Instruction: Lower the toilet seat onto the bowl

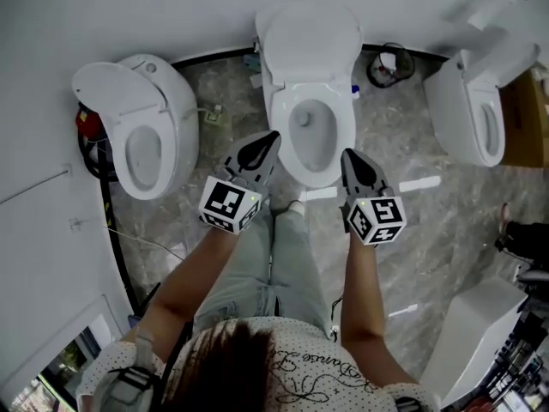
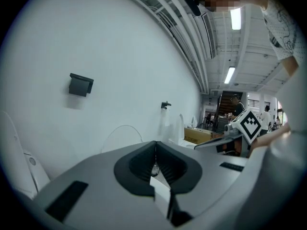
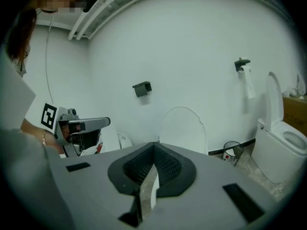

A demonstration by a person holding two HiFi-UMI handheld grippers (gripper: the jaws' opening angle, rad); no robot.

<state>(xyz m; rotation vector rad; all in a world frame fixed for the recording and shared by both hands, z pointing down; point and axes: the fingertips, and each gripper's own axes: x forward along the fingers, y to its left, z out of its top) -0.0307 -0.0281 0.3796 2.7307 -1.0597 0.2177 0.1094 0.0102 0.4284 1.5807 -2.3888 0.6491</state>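
The middle white toilet (image 1: 310,114) stands against the wall with its bowl (image 1: 312,136) uncovered. Its raised lid (image 1: 309,41) leans back upright, and shows as a tall white oval (image 3: 183,127) in the right gripper view. Whether the seat ring stands up with it I cannot tell. My left gripper (image 1: 271,138) hovers by the bowl's front left, shut and empty (image 2: 155,150). My right gripper (image 1: 347,154) hovers by the bowl's front right, also shut with nothing in it (image 3: 154,148). Neither touches the toilet.
A second toilet (image 1: 144,131) stands at the left with its lid open, a third (image 1: 474,114) at the right. A small bin (image 1: 390,63) sits between the middle and right toilets. A cardboard box (image 1: 529,118) is at the far right. My legs (image 1: 266,264) stand before the bowl.
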